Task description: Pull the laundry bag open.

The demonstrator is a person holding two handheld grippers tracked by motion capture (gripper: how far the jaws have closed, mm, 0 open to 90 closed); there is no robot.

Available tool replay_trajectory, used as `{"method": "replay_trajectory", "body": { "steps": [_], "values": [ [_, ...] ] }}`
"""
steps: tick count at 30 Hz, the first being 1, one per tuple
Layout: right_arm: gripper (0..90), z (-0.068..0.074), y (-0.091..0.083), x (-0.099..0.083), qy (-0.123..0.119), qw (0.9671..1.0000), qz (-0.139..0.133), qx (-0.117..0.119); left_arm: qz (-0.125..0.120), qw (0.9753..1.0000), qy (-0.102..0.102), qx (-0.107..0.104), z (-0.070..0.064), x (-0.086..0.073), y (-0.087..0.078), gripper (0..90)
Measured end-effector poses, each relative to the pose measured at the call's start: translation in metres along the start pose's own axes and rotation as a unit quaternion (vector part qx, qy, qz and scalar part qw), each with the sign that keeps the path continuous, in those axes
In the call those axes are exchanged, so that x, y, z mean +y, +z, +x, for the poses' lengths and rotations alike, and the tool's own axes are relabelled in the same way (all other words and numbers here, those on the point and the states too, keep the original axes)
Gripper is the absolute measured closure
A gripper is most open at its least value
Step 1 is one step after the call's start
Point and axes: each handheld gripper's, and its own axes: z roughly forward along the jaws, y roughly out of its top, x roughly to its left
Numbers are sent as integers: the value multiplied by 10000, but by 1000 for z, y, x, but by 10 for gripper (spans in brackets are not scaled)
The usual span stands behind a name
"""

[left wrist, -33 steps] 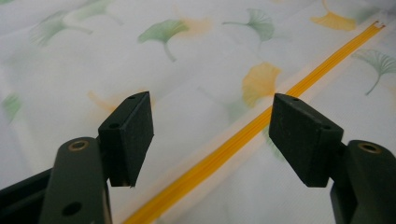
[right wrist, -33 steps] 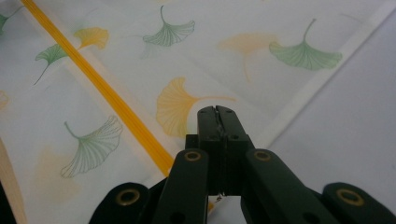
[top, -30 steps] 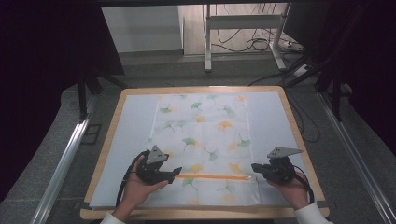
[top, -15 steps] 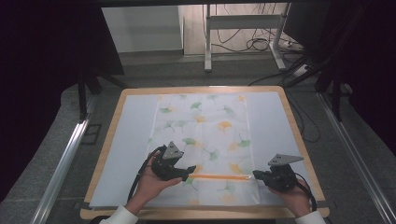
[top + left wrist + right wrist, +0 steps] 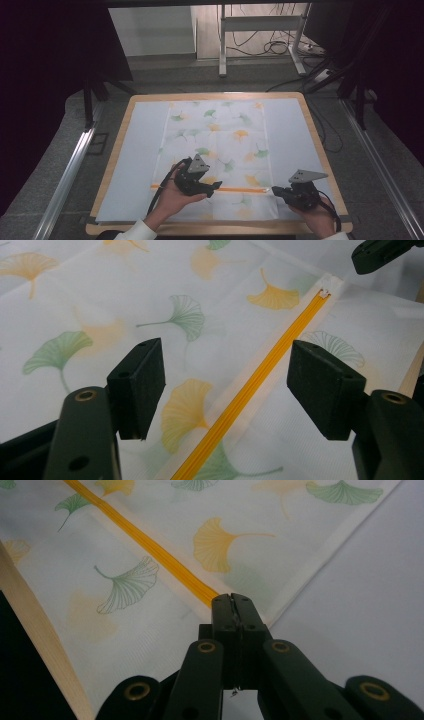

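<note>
The zipper [image 5: 250,390] runs straight between the left gripper [image 5: 227,390]'s wide-open fingers, long axis pointing away toward the right gripper [image 5: 233,605]. That one's fingers are pinched shut at the zipper's end, right at the bag [image 5: 215,150]'s edge; whether they actually grip it is hard to tell. The bag lies flat on a pale mat over the table [image 5: 310,125], with cables on the floor behind.

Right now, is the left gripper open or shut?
Open. In the left gripper view, the left gripper has its jaws standing wide apart above the cloth bag, with the orange zipper running between them.
</note>
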Motion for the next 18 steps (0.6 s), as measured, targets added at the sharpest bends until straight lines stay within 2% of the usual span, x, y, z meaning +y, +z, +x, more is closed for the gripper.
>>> {"method": "replay_trajectory", "body": {
  "steps": [9,11,18],
  "values": [
    [888,4,-5,-10,5,10000,80,-35,141,9995,122,-238,-14,10,22,355],
    [888,5,-5,-11,36,9999,106,-25,203,9993,95,-306,-17,12,28,371],
    [887,9,-3,-13,13,9999,160,34,271,9978,202,-564,-34,31,55,392]
  ]
}}
